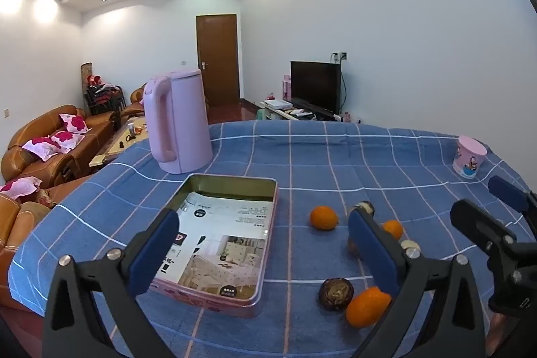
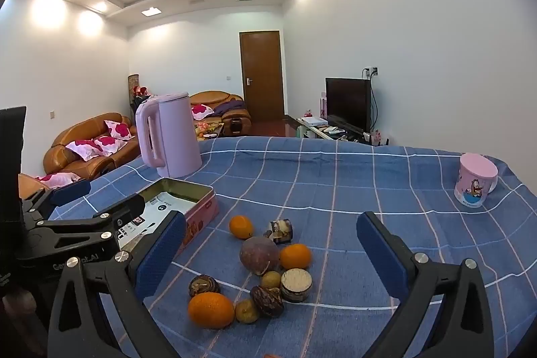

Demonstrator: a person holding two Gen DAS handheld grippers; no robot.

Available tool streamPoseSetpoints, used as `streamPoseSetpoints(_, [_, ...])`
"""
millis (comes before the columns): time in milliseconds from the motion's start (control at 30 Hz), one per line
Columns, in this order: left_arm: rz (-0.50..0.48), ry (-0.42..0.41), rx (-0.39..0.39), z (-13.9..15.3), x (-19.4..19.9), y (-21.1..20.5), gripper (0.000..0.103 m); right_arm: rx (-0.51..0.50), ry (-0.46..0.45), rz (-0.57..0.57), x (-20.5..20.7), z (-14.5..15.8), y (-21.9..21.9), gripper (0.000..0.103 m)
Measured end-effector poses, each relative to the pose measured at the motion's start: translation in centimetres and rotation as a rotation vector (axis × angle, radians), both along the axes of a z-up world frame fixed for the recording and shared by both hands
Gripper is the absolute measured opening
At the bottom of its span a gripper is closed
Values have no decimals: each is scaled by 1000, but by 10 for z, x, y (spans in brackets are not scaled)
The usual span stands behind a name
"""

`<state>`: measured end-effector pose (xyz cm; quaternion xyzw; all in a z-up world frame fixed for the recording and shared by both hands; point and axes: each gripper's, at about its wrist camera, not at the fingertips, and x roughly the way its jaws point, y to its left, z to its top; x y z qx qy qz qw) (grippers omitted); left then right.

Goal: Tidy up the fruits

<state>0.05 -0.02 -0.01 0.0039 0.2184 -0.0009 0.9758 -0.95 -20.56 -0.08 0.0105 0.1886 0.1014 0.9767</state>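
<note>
Right wrist view: my right gripper (image 2: 272,244) hangs over the blue checked tablecloth (image 2: 369,183) with its jaws spread wide and nothing between the pads, and the fruit pile sits just right of the open pink tin (image 2: 204,207) — three oranges, nearest one (image 2: 210,310), a round purple fruit (image 2: 259,255) in the middle, small brown ones around it. Left wrist view: my left gripper (image 1: 265,250) is also wide open and empty above the tin (image 1: 268,244), which holds only a printed sheet. Pink kettle (image 1: 178,123) stands behind the tin, pink cup (image 2: 475,180) well off to its right.
</note>
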Motion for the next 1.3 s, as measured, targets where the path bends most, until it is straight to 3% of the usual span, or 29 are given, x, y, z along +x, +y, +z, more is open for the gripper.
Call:
streamPoseSetpoints(500, [-16,8,34,-6,0,-10,103,30,-13,0,-3,-3,-4,102])
streamPoseSetpoints(1300, [-12,7,26,-8,-2,-6,103,31,-8,6,-5,-5,1,102])
